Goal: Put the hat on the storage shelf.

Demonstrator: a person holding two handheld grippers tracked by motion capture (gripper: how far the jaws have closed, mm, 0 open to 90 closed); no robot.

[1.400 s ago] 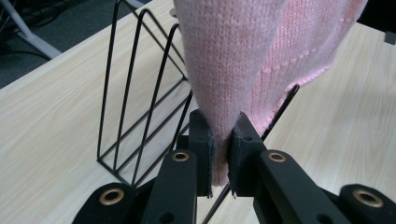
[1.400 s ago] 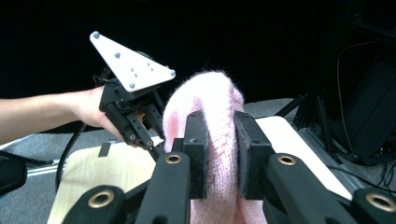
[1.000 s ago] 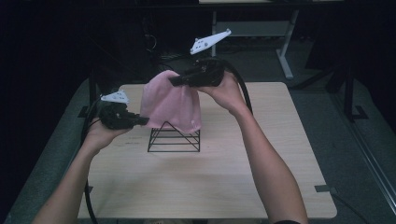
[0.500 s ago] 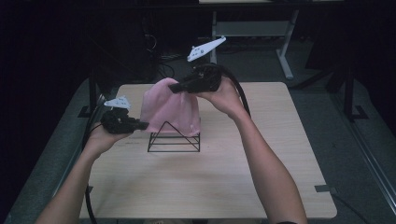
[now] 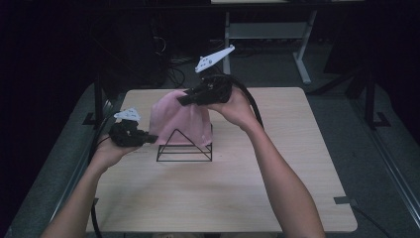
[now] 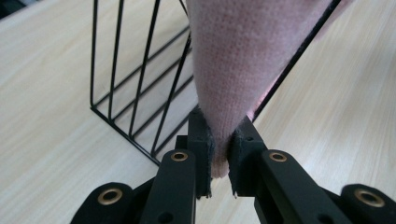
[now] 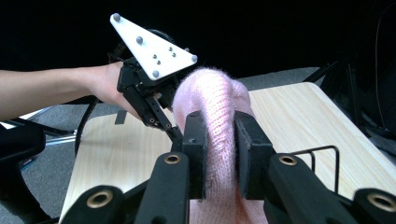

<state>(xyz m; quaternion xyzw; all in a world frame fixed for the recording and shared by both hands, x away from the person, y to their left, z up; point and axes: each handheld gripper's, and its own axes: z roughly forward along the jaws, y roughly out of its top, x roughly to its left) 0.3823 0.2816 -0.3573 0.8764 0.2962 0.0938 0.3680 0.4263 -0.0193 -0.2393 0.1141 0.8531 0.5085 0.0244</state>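
Soft pink knitted cloth (image 5: pixel 179 121) drapes over a black triangular wire rack (image 5: pixel 184 147) at tabletop centre. Compared with a second ago, the cloth sits lower and wider across the rack's peak; judged: spreading it over the frame is nearly done.

Right gripper (image 5: pixel 184 99): jaws clamped on a bunched fold at the cloth's top, far side. Left gripper (image 5: pixel 148 138): jaws pinching the cloth's lower left corner, just above the light wood-grain tabletop (image 5: pixel 277 183).

Cloth: fine fuzzy knit, pliant. Rack: thin rigid rods, parallel bars.
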